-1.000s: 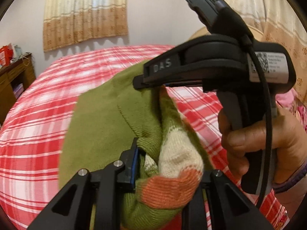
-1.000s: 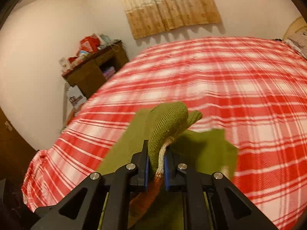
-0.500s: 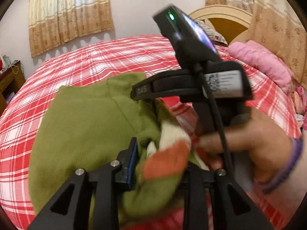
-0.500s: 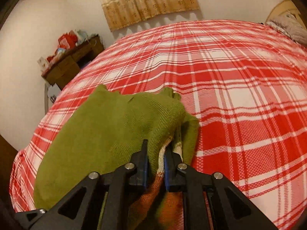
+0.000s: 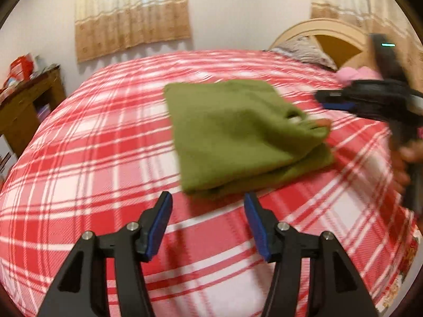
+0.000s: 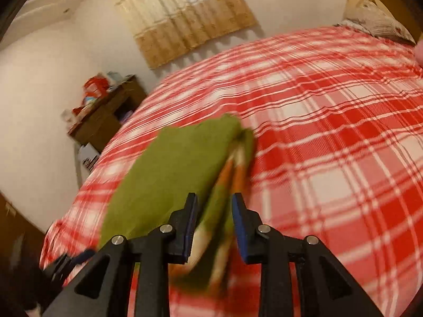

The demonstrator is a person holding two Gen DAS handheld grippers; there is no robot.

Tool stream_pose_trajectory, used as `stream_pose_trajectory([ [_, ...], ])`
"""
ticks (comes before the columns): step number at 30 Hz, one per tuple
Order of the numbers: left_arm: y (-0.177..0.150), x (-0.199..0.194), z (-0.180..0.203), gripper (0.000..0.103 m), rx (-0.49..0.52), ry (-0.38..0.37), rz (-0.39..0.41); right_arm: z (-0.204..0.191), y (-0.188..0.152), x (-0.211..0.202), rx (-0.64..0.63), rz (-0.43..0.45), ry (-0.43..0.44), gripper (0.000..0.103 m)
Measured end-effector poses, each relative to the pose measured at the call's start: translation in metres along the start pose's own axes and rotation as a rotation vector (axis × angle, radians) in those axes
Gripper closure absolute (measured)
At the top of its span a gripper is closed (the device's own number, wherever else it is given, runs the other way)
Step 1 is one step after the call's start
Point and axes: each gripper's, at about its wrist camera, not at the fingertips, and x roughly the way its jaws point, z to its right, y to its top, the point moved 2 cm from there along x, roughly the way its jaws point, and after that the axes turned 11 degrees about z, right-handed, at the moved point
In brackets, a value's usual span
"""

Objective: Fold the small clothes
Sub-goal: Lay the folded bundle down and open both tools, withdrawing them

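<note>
Two tongs just opening: left tongs (image 5: 208, 206) wide, empty, just short of folded green jumper (image 5: 238, 132); right tongs (image 6: 214, 206) narrower, loose around its striped edge. Dropped flat on checked bed (image 5: 92, 158), probably fold finished.

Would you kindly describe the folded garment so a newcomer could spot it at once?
Find the big bed with its red-and-white checked cover. On its middle lies the sweater, folded into a flat stack. It is the only plain olive-green thing there, with orange and cream stripes peeking from one edge.
</note>
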Motion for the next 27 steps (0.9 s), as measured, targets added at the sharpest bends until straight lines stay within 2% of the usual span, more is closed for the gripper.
stream_pose_trajectory([
  [2, 0.002, 0.006, -0.003, 0.044, -0.002, 0.028, -0.003, -0.022, -0.008, -0.008, -0.088, 0.006, 0.012, 0.047],
  [3, 0.003, 0.011, -0.003, 0.044, -0.005, 0.051, -0.009, -0.033, -0.011, -0.008, -0.137, 0.002, 0.023, 0.043],
  [5, 0.006, 0.021, -0.003, 0.044, -0.007, 0.079, -0.027, -0.047, -0.015, 0.0, -0.194, -0.029, 0.042, 0.042],
  [7, 0.006, 0.025, -0.009, 0.042, -0.013, 0.09, -0.021, -0.049, -0.02, 0.012, -0.197, -0.078, 0.066, 0.043],
  [8, 0.006, 0.029, -0.009, 0.041, -0.012, 0.104, -0.023, -0.049, -0.025, 0.024, -0.21, -0.123, 0.063, 0.043],
  [9, 0.007, 0.033, -0.011, 0.041, -0.014, 0.113, -0.028, -0.047, -0.031, 0.034, -0.242, -0.152, 0.017, 0.044],
  [10, 0.007, 0.035, -0.012, 0.041, -0.02, 0.112, -0.03, -0.045, -0.037, 0.042, -0.27, -0.177, -0.011, 0.059],
  [11, 0.009, 0.037, -0.014, 0.04, -0.029, 0.11, -0.032, -0.044, -0.044, 0.047, -0.271, -0.21, 0.001, 0.079],
  [12, 0.009, 0.039, -0.017, 0.039, -0.048, 0.109, -0.038, -0.043, -0.048, 0.046, -0.268, -0.213, -0.001, 0.08],
  [14, 0.008, 0.039, -0.024, 0.039, -0.077, 0.093, -0.041, -0.044, -0.051, 0.035, -0.275, -0.197, 0.0, 0.087],
  [15, 0.007, 0.038, -0.026, 0.044, -0.088, 0.079, -0.039, -0.043, -0.05, 0.03, -0.271, -0.186, -0.005, 0.088],
  [16, 0.005, 0.037, -0.027, 0.056, -0.097, 0.056, -0.034, -0.039, -0.048, 0.02, -0.247, -0.157, -0.014, 0.09],
  [17, 0.004, 0.036, -0.028, 0.064, -0.105, 0.027, -0.036, -0.034, -0.046, 0.012, -0.215, -0.129, -0.024, 0.096],
  [18, 0.003, 0.034, -0.028, 0.079, -0.125, -0.03, -0.035, -0.029, -0.045, 0.006, -0.186, -0.106, -0.044, 0.098],
  [19, 0.002, 0.032, -0.027, 0.085, -0.137, -0.044, -0.035, -0.02, -0.046, 0.0, -0.16, -0.082, -0.091, 0.1],
  [21, -0.001, 0.028, -0.025, 0.085, -0.148, -0.044, -0.036, 0.006, -0.055, -0.008, -0.009, -0.069, -0.087, 0.1],
  [22, -0.004, 0.027, -0.022, 0.085, -0.141, -0.043, -0.042, 0.01, -0.059, -0.008, 0.024, -0.071, -0.082, 0.1],
  [24, -0.005, 0.022, -0.018, 0.083, -0.1, -0.032, -0.035, 0.009, -0.064, -0.016, 0.027, -0.043, -0.062, 0.1],
  [27, -0.007, 0.011, -0.016, 0.075, -0.056, -0.016, -0.027, -0.001, -0.05, -0.027, 0.046, -0.005, -0.048, 0.099],
])
